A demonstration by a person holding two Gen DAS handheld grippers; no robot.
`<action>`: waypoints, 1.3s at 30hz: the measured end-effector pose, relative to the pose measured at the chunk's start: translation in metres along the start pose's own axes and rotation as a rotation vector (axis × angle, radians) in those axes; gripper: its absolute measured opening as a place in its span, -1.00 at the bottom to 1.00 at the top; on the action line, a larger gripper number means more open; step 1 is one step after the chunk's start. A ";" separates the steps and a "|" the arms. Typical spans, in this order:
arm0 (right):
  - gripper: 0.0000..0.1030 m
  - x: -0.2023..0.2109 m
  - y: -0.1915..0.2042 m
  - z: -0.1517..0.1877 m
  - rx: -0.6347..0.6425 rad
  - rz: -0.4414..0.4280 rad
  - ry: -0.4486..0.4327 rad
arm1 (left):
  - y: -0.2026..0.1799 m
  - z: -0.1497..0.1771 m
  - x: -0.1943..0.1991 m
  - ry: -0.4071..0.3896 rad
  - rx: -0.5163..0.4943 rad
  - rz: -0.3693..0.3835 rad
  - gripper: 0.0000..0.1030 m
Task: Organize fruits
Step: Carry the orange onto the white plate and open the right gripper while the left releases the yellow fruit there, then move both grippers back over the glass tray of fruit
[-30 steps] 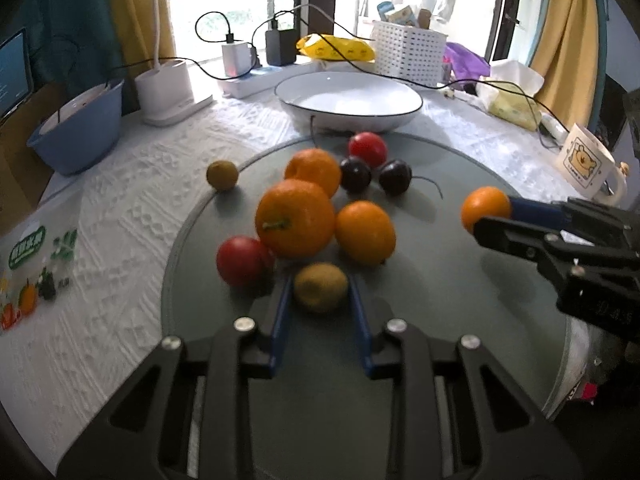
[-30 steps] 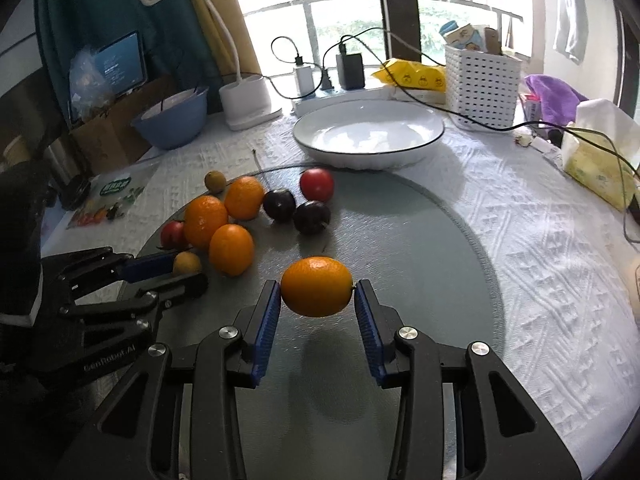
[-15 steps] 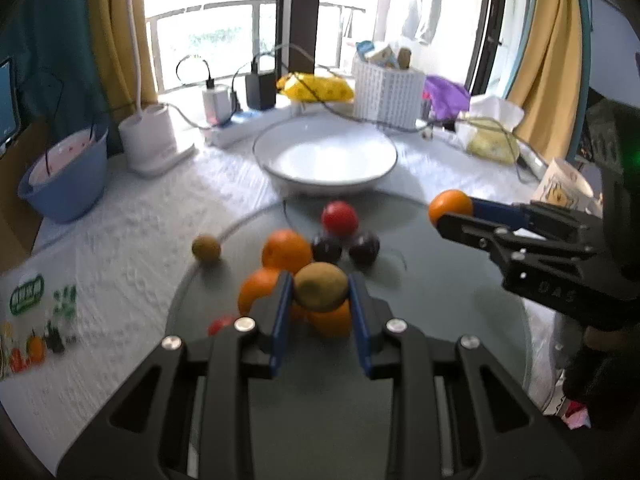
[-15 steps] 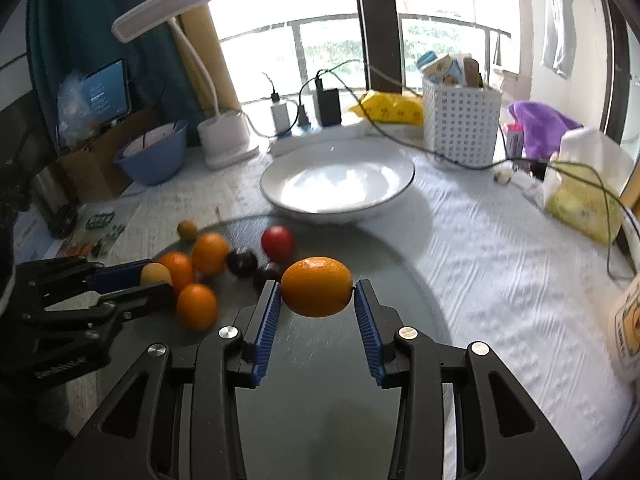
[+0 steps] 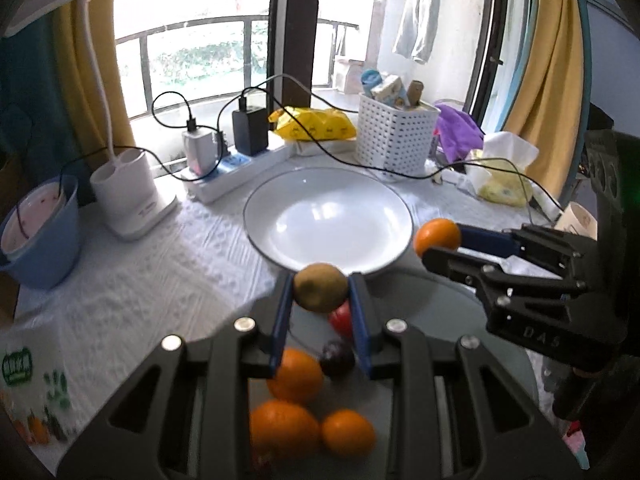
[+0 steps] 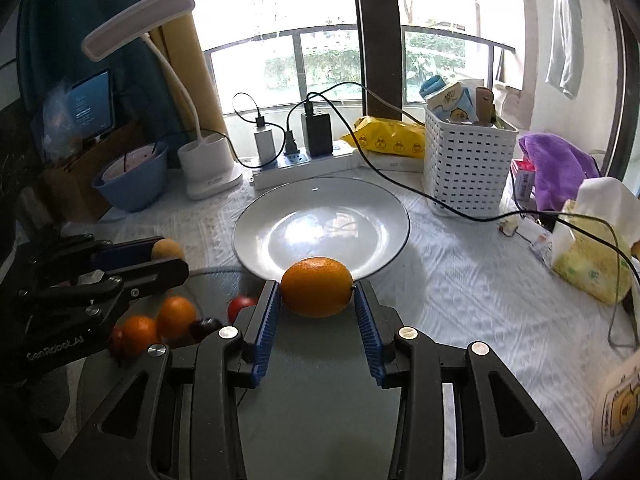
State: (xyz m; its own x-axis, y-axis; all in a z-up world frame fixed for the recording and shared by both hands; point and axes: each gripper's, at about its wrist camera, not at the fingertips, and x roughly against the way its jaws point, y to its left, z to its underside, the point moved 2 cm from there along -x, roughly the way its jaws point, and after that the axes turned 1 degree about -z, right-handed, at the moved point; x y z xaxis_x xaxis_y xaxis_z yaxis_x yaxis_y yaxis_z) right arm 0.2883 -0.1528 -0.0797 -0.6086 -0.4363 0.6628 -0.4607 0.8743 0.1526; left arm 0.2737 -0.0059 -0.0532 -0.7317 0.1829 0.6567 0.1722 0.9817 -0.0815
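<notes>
1. We see the left tongs (image 5: 320,296) clamped on a brown kiwi (image 5: 320,293), its blue pads pressing both sides, the fruit lifted clear of the grey mat (image 5: 432,304) and just short of the near rim of the white plate (image 5: 328,222).
2. We see the right tongs (image 6: 317,298) gripping an orange (image 6: 317,286) between ribbed blue pads, also held in the air at the plate's (image 6: 320,216) near edge.
3. In the left wrist view the right tongs (image 5: 438,240) reach in from the right with the orange (image 5: 437,236) at the plate's right rim; in the right wrist view the left tongs (image 6: 170,258) come in from the left with the kiwi (image 6: 167,249).
4. The plate holds no fruit.
5. Below the left tongs on the mat lie three oranges (image 5: 296,374), a dark plum (image 5: 337,358) and a red fruit (image 5: 341,318), close together.
6. Behind the plate on the counter (image 6: 460,280) we see a white basket (image 6: 466,164), a power strip (image 6: 304,168) with chargers, a lamp base (image 6: 209,170) and a blue bowl (image 6: 132,178).
</notes>
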 end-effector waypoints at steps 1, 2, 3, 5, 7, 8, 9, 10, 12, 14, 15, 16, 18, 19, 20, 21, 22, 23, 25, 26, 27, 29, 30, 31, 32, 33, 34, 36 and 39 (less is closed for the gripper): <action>-0.21 -0.005 -0.002 -0.003 -0.004 0.000 0.004 | 0.000 -0.002 -0.003 0.001 0.001 0.000 -0.44; -0.21 -0.008 -0.004 -0.005 -0.006 0.000 0.005 | 0.002 -0.005 -0.008 0.004 0.001 0.001 -0.44; -0.21 -0.012 -0.006 -0.007 -0.005 -0.001 0.007 | 0.003 -0.008 -0.013 0.008 0.001 0.001 -0.44; -0.21 -0.020 -0.007 -0.011 0.002 -0.002 0.017 | 0.004 -0.013 -0.021 0.015 0.003 0.000 -0.44; -0.21 -0.027 -0.009 -0.014 0.002 -0.002 0.024 | 0.006 -0.017 -0.029 0.024 0.004 -0.002 -0.44; -0.21 -0.031 -0.010 -0.015 0.002 -0.004 0.028 | 0.006 -0.019 -0.033 0.027 0.005 -0.003 -0.44; -0.21 -0.034 -0.011 -0.016 0.002 -0.003 0.030 | 0.008 -0.020 -0.036 0.031 0.005 -0.003 -0.44; -0.21 -0.037 -0.012 -0.018 0.001 -0.002 0.032 | 0.008 -0.021 -0.038 0.033 0.005 -0.003 -0.43; -0.21 -0.043 -0.014 -0.021 -0.005 -0.003 0.036 | 0.010 -0.024 -0.045 0.044 0.006 -0.006 -0.43; -0.21 -0.048 -0.016 -0.025 -0.008 -0.001 0.037 | 0.012 -0.026 -0.051 0.052 0.009 -0.007 -0.43; -0.21 -0.050 -0.017 -0.026 -0.010 -0.001 0.035 | 0.013 -0.027 -0.054 0.055 0.010 -0.009 -0.43; -0.21 -0.051 -0.018 -0.028 -0.011 -0.002 0.031 | 0.014 -0.028 -0.056 0.061 0.012 -0.010 -0.42; -0.21 -0.053 -0.019 -0.032 -0.012 0.001 0.029 | 0.015 -0.029 -0.060 0.075 0.021 -0.008 -0.42; -0.20 -0.055 -0.019 -0.033 -0.014 0.001 0.030 | 0.017 -0.030 -0.062 0.083 0.030 -0.007 -0.42; -0.15 -0.056 -0.020 -0.034 -0.017 0.001 0.034 | 0.018 -0.030 -0.062 0.088 0.036 -0.010 -0.42; -0.10 -0.057 -0.020 -0.035 -0.021 0.001 0.038 | 0.019 -0.030 -0.063 0.090 0.037 -0.014 -0.42; 0.02 -0.058 -0.020 -0.035 -0.024 0.003 0.038 | 0.019 -0.030 -0.063 0.090 0.037 -0.015 -0.39; 0.06 -0.058 -0.020 -0.035 -0.029 0.005 0.037 | 0.019 -0.030 -0.061 0.088 0.041 -0.017 -0.36; 0.06 -0.057 -0.020 -0.035 -0.038 0.003 0.040 | 0.020 -0.030 -0.058 0.081 0.042 -0.022 -0.29; 0.06 -0.056 -0.021 -0.035 -0.047 0.003 0.043 | 0.019 -0.031 -0.055 0.072 0.043 -0.023 -0.25; 0.06 -0.055 -0.022 -0.035 -0.056 0.001 0.043 | 0.019 -0.031 -0.051 0.062 0.045 -0.021 -0.12; 0.06 -0.051 -0.023 -0.036 -0.077 -0.006 0.044 | 0.019 -0.033 -0.044 0.046 0.050 -0.017 -0.10; 0.06 -0.049 -0.023 -0.036 -0.085 -0.008 0.044 | 0.019 -0.034 -0.041 0.039 0.049 -0.017 -0.10; 0.06 -0.047 -0.023 -0.036 -0.090 -0.008 0.044 | 0.019 -0.034 -0.035 0.028 0.046 -0.020 -0.10; 0.06 -0.045 -0.022 -0.037 -0.094 -0.005 0.043 | 0.018 -0.034 -0.031 0.019 0.046 -0.022 -0.10; 0.06 -0.041 -0.021 -0.037 -0.096 -0.003 0.041 | 0.018 -0.034 -0.027 0.011 0.046 -0.022 -0.10; 0.06 -0.038 -0.020 -0.037 -0.098 -0.003 0.038 | 0.018 -0.034 -0.022 0.003 0.045 -0.023 -0.10; 0.06 -0.032 -0.018 -0.037 -0.098 -0.001 0.033 | 0.018 -0.034 -0.012 -0.014 0.043 -0.026 -0.10; 0.06 -0.020 -0.013 -0.036 -0.090 0.010 0.021 | 0.016 -0.032 0.002 -0.034 0.043 -0.028 -0.10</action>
State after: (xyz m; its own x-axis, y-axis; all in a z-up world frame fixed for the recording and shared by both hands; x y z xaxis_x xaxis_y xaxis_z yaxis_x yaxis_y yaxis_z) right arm 0.3296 -0.1474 -0.0688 -0.5988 -0.4235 0.6798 -0.3939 0.8947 0.2105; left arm 0.2959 0.0090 -0.0296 -0.7583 0.1558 0.6330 0.1233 0.9878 -0.0955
